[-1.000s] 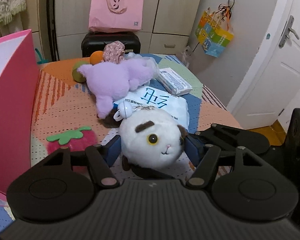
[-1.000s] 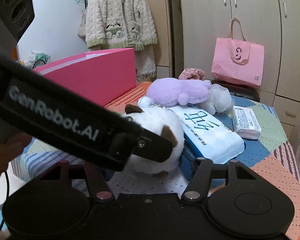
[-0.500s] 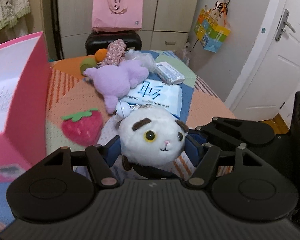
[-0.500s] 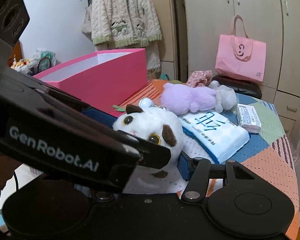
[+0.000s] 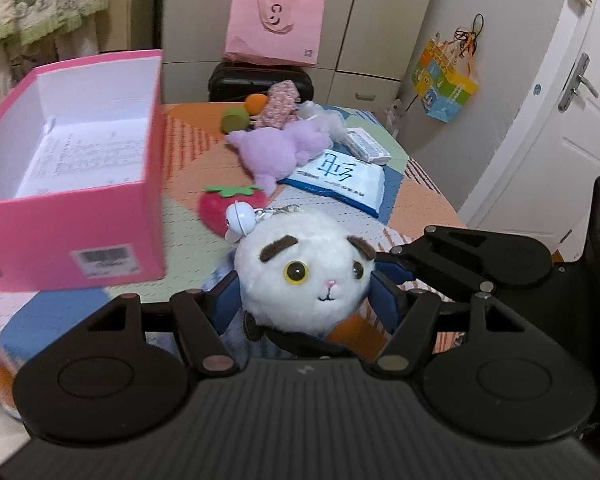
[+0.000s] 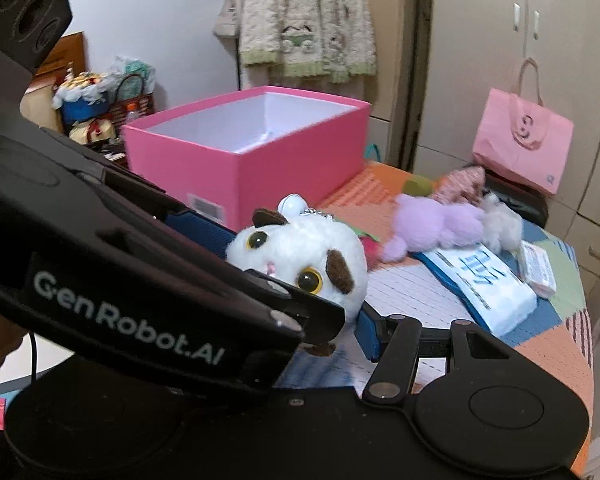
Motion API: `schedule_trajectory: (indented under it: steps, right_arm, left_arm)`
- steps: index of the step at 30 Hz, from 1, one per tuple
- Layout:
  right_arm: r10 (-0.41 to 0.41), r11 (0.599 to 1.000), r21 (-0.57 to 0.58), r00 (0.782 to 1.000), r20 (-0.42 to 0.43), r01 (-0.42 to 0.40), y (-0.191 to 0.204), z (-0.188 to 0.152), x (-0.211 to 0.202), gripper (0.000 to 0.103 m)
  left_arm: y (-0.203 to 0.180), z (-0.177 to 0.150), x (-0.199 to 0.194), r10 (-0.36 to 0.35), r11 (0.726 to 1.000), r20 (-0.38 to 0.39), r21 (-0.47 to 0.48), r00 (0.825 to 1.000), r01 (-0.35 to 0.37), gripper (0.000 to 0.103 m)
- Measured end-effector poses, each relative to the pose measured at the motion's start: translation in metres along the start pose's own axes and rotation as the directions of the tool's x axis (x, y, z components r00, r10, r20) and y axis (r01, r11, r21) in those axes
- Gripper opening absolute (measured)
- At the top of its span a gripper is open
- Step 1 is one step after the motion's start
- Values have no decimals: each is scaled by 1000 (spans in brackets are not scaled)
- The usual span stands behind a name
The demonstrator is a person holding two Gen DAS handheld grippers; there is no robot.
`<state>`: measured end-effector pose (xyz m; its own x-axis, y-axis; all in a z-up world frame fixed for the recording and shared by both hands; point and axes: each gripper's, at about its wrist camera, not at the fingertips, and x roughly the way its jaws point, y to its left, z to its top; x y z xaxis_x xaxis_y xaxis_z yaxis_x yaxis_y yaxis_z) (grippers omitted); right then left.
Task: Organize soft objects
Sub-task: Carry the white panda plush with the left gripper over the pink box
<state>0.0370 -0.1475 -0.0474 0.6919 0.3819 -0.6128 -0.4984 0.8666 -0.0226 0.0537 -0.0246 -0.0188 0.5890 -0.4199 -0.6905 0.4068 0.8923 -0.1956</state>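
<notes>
Step judged: carry to pink box, at left; clear near wall before release, keep squeeze light.

Left gripper pinches white cat plush, blue pads on both flanks.

Right gripper: one pad against plush; other hidden, grip unclear.

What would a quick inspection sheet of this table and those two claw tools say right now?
Surface: patchwork cloth covers the table.
Job's things: white cat plush held above the cloth; purple plush and strawberry plush lie on it; open pink box stands at the left.
Clutter: tissue packs, two balls.
Grippers: left gripper and right gripper both clamp the cat plush.
Cables: a thin black cord beside the hand.
Surroundings: wardrobe, pink bag, door.
</notes>
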Motion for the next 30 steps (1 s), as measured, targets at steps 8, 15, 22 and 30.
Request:
schedule_trajectory:
  steps: [8,15,22,30]
  right_arm:
    - [79,996,-39,997,16,-78,34,20,-7,63]
    - [111,991,-84,993,51,-106,55,45,-5,64]
    - [107,988,-122,988,115,-93,57,84,7,66]
    - [133,986,-118,978,158,-115,40,131,31,66]
  left_arm:
    - [22,0,-38,64,998,-9,-26,998,-64,67]
    - [43,16,-62,100,995,25,-19,995,-99,67]
    - [62,48,-71,122,992,103,3,987,-123,67]
    - [97,88,-61,107,994,141,-31,984,-104,67]
